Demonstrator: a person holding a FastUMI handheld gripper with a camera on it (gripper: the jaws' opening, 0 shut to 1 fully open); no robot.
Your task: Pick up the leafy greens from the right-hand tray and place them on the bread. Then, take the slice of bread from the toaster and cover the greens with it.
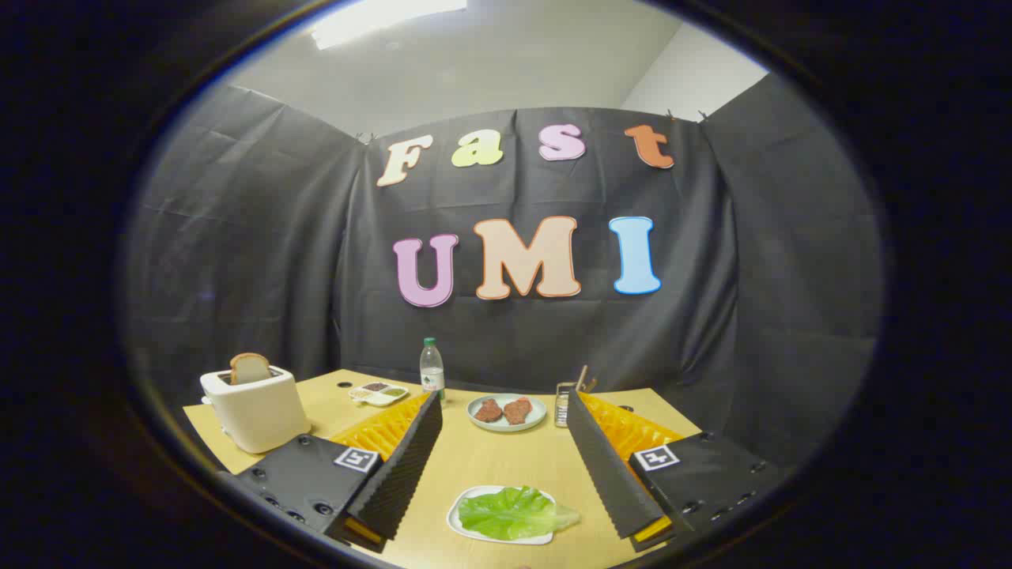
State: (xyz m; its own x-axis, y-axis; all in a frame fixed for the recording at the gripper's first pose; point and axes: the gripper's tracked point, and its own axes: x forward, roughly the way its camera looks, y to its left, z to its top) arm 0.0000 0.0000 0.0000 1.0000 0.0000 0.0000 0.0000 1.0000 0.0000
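A green lettuce leaf [514, 512] lies on a white tray [466, 531] on the wooden table, low between my two fingers and near their bases. My gripper [503, 401] is open, held above the table, with nothing between its fingers. A white toaster [254, 411] stands to the left beyond the left finger, with a slice of bread [249, 367] sticking up out of its slot. Just ahead of the fingertips sits a pale round plate [506, 425] with two brown patties [504, 411] on it.
A clear water bottle [432, 367] with a green cap stands at the back of the table. A small white divided dish [379, 393] lies beside it. A metal holder with sticks [566, 397] stands near the right fingertip. The table's edges run close to the black cloth walls.
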